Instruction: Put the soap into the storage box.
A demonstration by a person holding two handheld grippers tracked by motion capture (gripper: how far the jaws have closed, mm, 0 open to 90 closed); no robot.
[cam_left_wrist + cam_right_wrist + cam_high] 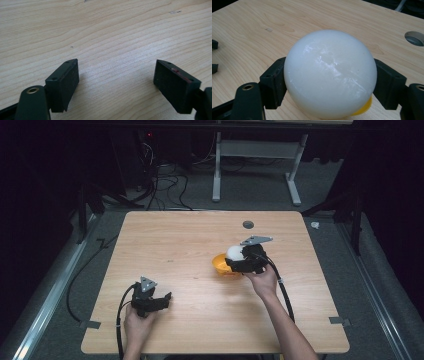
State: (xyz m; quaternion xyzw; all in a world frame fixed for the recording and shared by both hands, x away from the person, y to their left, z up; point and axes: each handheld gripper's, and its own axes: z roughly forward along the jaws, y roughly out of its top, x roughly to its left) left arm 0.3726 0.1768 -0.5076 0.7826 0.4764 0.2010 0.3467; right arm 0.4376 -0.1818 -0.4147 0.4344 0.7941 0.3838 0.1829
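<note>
Holding: the right gripper (329,82) holds a white ball (329,75), with one black finger pressed on each side of it.
Ball spot: the white ball (234,253) sits between the right fingers (273,82), right over a yellow bowl (222,265) near the middle of the counter (190,245).
Yellow bit: a small yellow edge (363,108) peeks out under the ball, low down by the finger on the right of the right gripper view.
Right hand: the right hand (262,280) holds the right gripper (231,260) from the near side.
Left gripper: the left gripper (116,82) rests low at the near left of the counter, well apart from the ball.
Left fingers: the left fingers (62,83) are wide apart, with bare wood between them.
Left hand: the left hand (135,322) holds the left gripper (162,301).
Hole: a round grey hole (248,224) is in the counter, farther back than the ball.
</note>
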